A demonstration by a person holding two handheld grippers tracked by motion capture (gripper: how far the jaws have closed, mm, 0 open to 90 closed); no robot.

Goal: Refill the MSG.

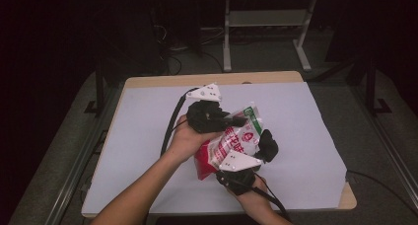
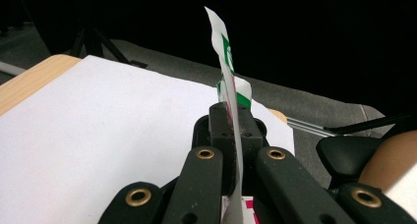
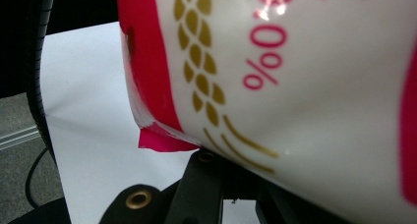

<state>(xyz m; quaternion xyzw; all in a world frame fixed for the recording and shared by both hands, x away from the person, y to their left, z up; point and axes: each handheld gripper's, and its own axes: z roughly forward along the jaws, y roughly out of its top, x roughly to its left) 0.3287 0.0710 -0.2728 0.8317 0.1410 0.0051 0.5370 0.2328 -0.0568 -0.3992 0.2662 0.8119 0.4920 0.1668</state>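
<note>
a filled plastic pouch [image 1: 231,143], printed red, white and green, held clear of the white-covered tabletop [image 1: 148,136] between two hand-held grippers. the left gripper [image 1: 235,120] is clamped on the flat sealed flap at the pouch's green-striped end; in the left gripper view the thin film [image 2: 231,86] stands on edge between the closed jaws and curls above them. the right gripper [image 1: 256,151] sits at the lower body of the pouch, near its red end; in the right gripper view the bulging wall [image 3: 295,86] and a red corner tab [image 3: 160,140] press close over the jaws, and whether these jaws are closed on the film cannot be told.

handling, as judged: the film looks glossy and slippery, soft and easily creased; the contents seem loose and fairly weighty, so the body will sag and shift. the sealed flaps and corner tabs are the firm places to grasp; a pinch on the rounded belly is likely to slide off.

orientation: the long axis runs diagonally in the high view, green end up and away from the person, red end low and toward the left forearm [image 1: 148,185].
</note>
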